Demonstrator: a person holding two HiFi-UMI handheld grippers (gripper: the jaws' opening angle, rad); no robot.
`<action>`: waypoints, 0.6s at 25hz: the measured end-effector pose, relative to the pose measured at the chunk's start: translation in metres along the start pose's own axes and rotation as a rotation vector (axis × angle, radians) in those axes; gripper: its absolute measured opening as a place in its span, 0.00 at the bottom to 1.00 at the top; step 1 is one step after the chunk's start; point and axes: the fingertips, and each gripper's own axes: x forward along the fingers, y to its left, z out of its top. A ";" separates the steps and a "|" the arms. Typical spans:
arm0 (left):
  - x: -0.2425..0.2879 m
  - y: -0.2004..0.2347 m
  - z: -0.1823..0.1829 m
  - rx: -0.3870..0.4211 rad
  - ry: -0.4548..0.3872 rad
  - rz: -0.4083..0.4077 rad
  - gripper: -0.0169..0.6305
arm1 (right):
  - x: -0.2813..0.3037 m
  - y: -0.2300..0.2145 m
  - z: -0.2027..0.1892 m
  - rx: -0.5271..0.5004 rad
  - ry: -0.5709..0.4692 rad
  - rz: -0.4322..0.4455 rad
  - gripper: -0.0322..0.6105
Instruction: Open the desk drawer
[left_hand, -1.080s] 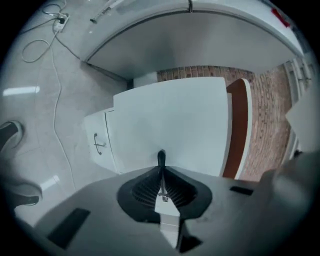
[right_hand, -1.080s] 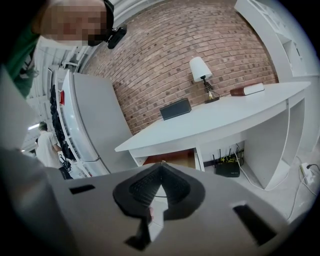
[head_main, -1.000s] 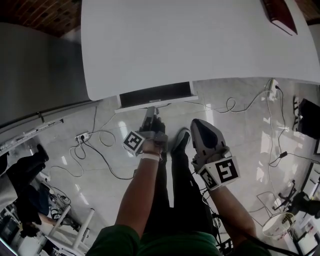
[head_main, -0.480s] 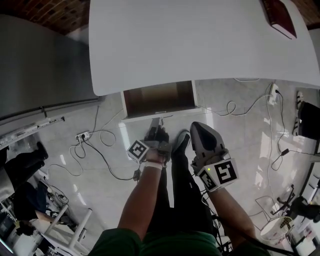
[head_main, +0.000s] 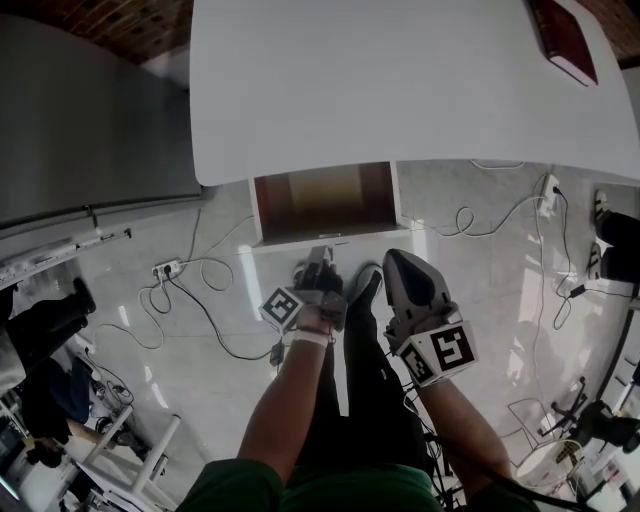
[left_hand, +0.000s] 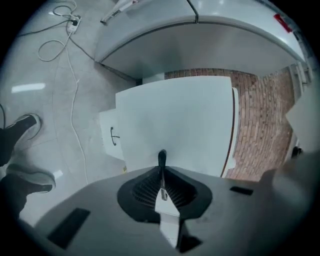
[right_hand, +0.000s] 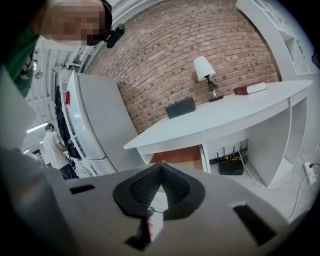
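Observation:
The white desk (head_main: 400, 80) fills the top of the head view. Its drawer (head_main: 325, 200) stands pulled out from under the front edge, with a bare brown inside. My left gripper (head_main: 319, 250) is at the middle of the white drawer front (head_main: 370, 236), rolled on its side and shut on the small dark handle. In the left gripper view the jaws (left_hand: 161, 156) are pressed together against the drawer front (left_hand: 175, 120). My right gripper (head_main: 392, 252) hangs back to the right of the drawer, shut and holding nothing. The right gripper view (right_hand: 160, 165) shows the open drawer (right_hand: 182, 155) from a distance.
A tall grey cabinet (head_main: 90, 110) stands left of the desk. A dark red book (head_main: 562, 35) lies at the desk's far right, beside a lamp (right_hand: 204, 67) and a dark box (right_hand: 181, 107). Cables and a power strip (head_main: 165, 270) lie on the floor. My shoe (head_main: 362, 285) is under the grippers.
The drawer has slid out from barely open to well open, drawn by my left gripper moving back toward me. The right gripper has hardly moved.

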 end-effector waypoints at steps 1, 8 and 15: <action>0.000 0.000 0.000 -0.003 0.000 -0.004 0.06 | 0.000 0.000 -0.001 -0.001 0.002 0.000 0.05; 0.000 -0.003 -0.001 -0.019 0.009 -0.010 0.06 | 0.004 0.002 0.000 -0.008 0.006 0.006 0.05; -0.010 0.011 -0.003 -0.015 0.025 0.040 0.06 | 0.007 -0.003 -0.001 -0.003 0.010 0.003 0.05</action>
